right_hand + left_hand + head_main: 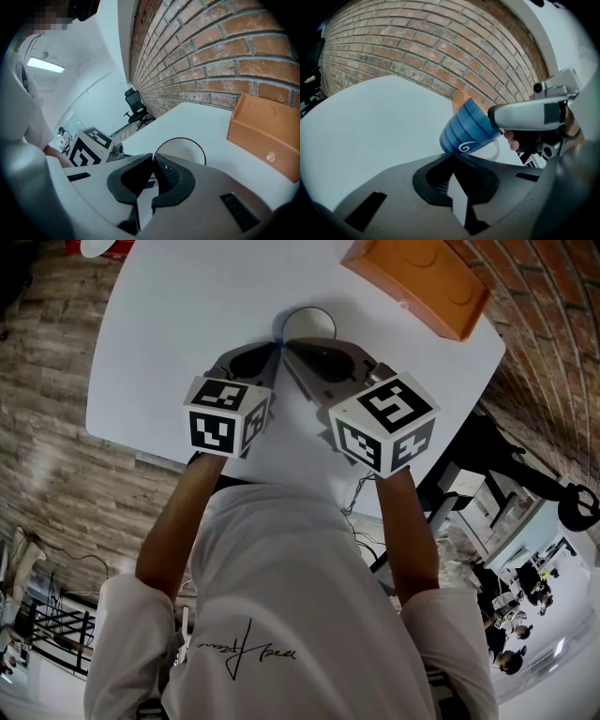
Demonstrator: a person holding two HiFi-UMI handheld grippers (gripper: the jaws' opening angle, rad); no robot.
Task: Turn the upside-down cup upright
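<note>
The right gripper clamps the tilted cup by its rim. The left gripper, closed on nothing, sits just beside it. An orange box lies far right.

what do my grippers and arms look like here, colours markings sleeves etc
The left gripper and right gripper both have smooth grey shells that taper to black textured pads. Each carries a white cube with black square markers: the left cube and the right cube. The arms are bare below short white sleeves of a white shirt with black script print.
</note>
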